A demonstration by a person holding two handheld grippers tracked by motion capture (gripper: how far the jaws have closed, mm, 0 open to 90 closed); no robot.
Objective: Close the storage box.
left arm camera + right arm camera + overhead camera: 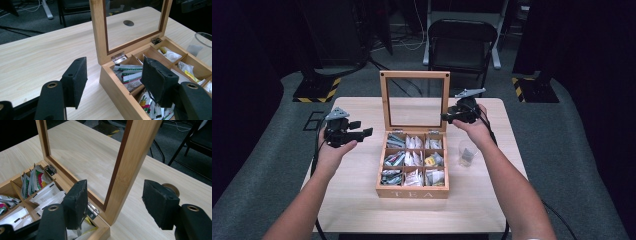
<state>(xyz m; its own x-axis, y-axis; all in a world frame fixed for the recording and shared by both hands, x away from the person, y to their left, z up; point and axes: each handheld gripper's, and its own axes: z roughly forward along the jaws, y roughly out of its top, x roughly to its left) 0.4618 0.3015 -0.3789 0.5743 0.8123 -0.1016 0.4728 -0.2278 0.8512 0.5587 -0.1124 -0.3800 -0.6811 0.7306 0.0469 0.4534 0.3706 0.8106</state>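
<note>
A wooden tea box (413, 192) marked TEA stands mid-table with its glass-paned lid (414, 75) upright. Its compartments hold several tea bags (414, 159). My left gripper (361, 128) hovers left of the box, open, with nothing between the jaws. In the left gripper view this gripper (115, 80) faces the box's left back corner (117, 92) and the hinge. My right gripper (446, 117) sits at the lid's right edge. In the right gripper view it (117, 202) is open; the lid's side frame (132, 165) stands just ahead, in line with the gap, untouched.
A clear glass cup (467, 152) with a tea bag inside stands right of the box, under my right forearm. The light wooden table (357, 200) has bare room left of and in front of the box. A black folding chair (460, 42) stands beyond the far edge.
</note>
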